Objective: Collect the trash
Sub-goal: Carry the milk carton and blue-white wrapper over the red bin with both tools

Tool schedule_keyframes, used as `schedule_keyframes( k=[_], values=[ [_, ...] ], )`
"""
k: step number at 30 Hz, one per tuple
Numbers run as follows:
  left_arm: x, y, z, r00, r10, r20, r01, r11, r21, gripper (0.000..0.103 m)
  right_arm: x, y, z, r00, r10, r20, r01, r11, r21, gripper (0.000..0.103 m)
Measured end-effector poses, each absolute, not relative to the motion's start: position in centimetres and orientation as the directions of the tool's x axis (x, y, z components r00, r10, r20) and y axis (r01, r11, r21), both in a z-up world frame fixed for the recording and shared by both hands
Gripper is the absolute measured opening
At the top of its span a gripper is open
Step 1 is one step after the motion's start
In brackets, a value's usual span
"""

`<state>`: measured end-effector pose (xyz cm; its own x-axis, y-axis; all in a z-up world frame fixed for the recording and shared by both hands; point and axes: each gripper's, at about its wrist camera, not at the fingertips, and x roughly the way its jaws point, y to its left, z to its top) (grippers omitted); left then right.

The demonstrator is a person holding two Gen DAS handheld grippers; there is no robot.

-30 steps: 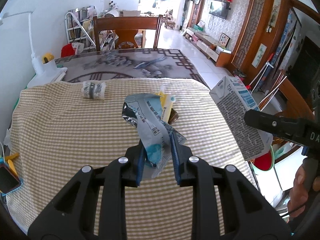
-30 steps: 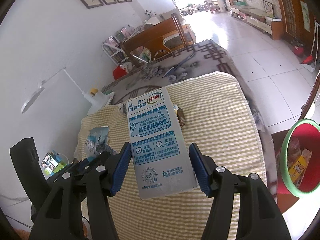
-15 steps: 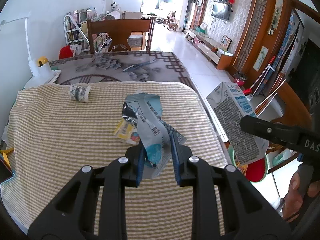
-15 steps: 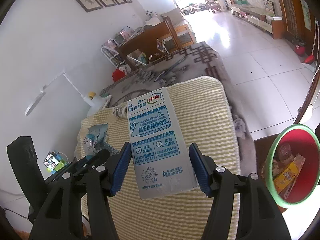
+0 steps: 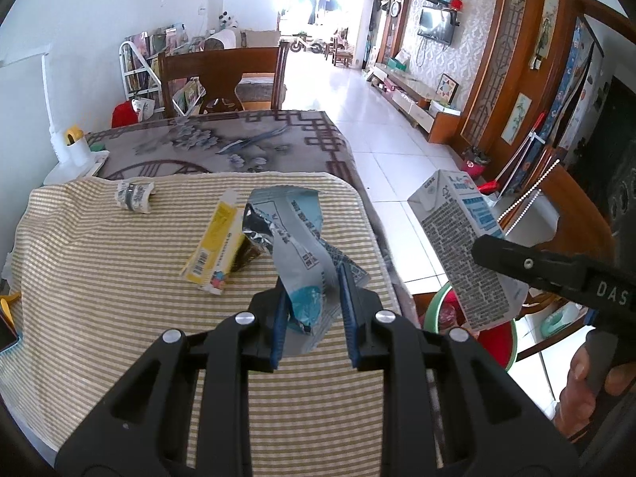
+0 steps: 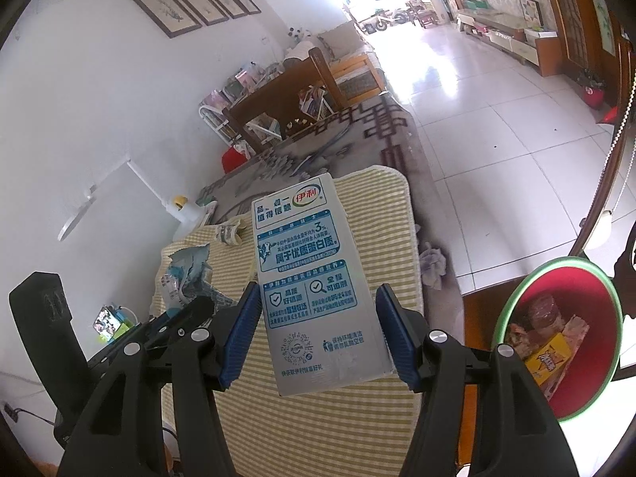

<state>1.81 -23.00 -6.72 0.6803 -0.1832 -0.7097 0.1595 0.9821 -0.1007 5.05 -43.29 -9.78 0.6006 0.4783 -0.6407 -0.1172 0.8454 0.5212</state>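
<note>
My left gripper [image 5: 312, 310] is shut on a crumpled blue and silver foil wrapper [image 5: 296, 238], held above the checked tablecloth [image 5: 99, 278]. My right gripper [image 6: 318, 330] is shut on a grey and blue milk carton [image 6: 310, 278], which also shows at the right of the left wrist view as the carton [image 5: 457, 238], past the table's right edge. A red bin with a green rim [image 6: 564, 330] stands on the floor at the right, holding several wrappers. A yellow box [image 5: 214, 246] and a small rolled wrapper [image 5: 134, 195] lie on the cloth.
A white desk lamp base [image 5: 71, 155] stands at the table's far left. A wooden chair [image 5: 222, 75] is behind the table. A crumpled cloth [image 6: 433, 262] lies on the tiled floor. A phone [image 6: 107, 322] sits at the table's left edge.
Both grippers have carried their loads to the right, toward the table's right edge. The red bin has come further into both views. The yellow box is now uncovered on the cloth.
</note>
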Motion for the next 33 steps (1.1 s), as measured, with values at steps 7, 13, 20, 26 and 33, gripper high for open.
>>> schedule_keyframes(
  k=[7, 13, 20, 26, 33],
  values=[
    [1.6, -25.9, -6.5, 0.68, -0.189, -0.709, 0.169, 0.981, -0.099, 0.023, 4.4, -46.3, -9.7, 0.607, 0.475, -0.637, -0.105, 0.842, 0.529, 0.058],
    [1.4, -28.6, -6.3, 0.679, -0.199, -0.706, 0.193, 0.977, -0.09, 0.023, 3.8, -48.8, -9.8, 0.621, 0.465, -0.631, -0.08, 0.838, 0.539, 0.058],
    [1.1, -31.6, -6.2, 0.67, -0.226, -0.707, 0.237, 0.968, -0.085, 0.023, 2.5, -51.8, -10.0, 0.642, 0.44, -0.628, -0.038, 0.836, 0.547, 0.058],
    [1.0, -34.8, -6.7, 0.644, -0.271, -0.716, 0.296, 0.95, -0.094, 0.023, 1.2, -54.8, -10.4, 0.662, 0.394, -0.637, 0.029, 0.836, 0.547, 0.058],
    [1.3, -39.0, -7.8, 0.582, -0.345, -0.736, 0.386, 0.914, -0.123, 0.023, -0.9, -58.9, -11.3, 0.679, 0.328, -0.657, 0.13, 0.827, 0.547, 0.058]
  ],
)
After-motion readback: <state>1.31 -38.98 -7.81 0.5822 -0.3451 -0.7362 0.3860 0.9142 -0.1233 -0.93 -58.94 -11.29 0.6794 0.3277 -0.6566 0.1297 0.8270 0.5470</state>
